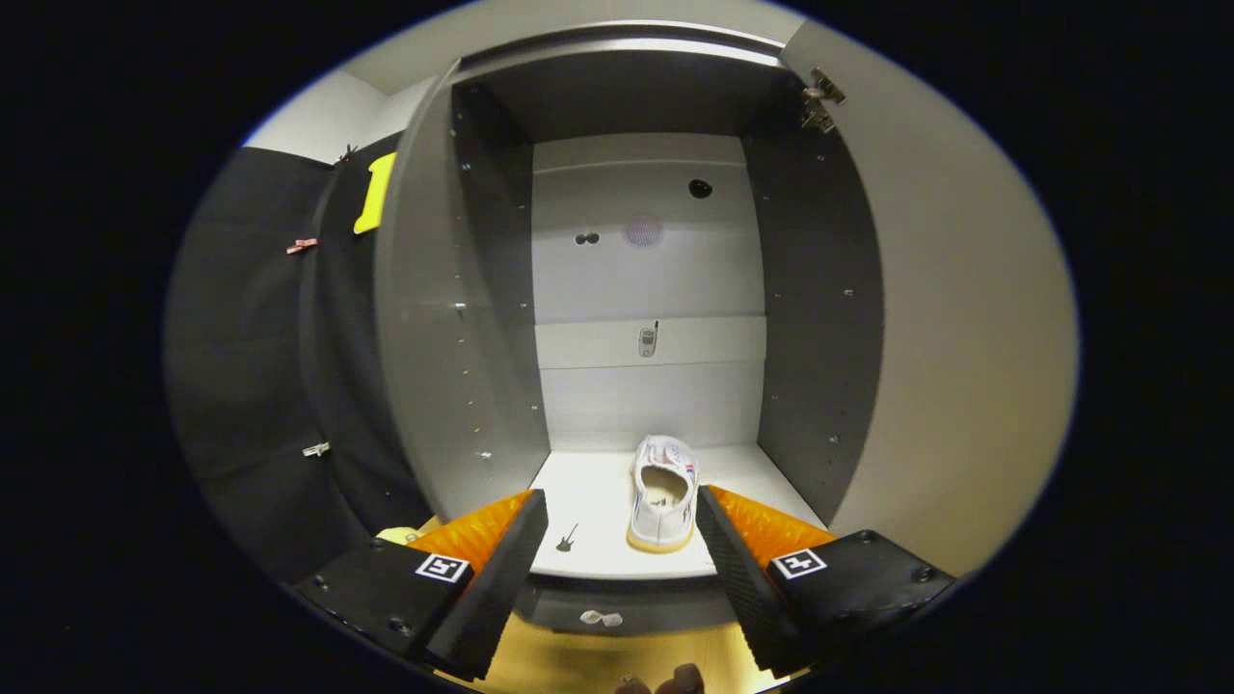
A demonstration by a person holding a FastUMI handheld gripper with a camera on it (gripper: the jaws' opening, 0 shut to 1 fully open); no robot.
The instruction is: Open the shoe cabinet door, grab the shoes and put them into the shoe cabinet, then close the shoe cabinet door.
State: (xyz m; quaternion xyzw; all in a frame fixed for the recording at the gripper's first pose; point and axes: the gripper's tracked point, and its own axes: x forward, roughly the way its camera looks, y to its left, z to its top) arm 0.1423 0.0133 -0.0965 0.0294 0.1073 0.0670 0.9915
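Note:
The shoe cabinet [829, 318] stands open in front of me, its door [954, 318] swung out to the right. A white shoe [663, 492] with a tan sole rests on the cabinet's white bottom shelf [588, 520], heel toward me, toe pointing to the back panel. My gripper [622, 540] is open, its two fingers spread wide just in front of the shelf edge. The shoe lies just ahead of the gap between the fingers, closer to the right finger [733, 569], and neither finger touches it.
Dark side walls of the cabinet [492, 289] flank the shelf on both sides. A small dark sticker [567, 540] lies on the shelf left of the shoe. Wooden floor [617, 655] shows below the cabinet base, with a small pale scrap [600, 618] on it.

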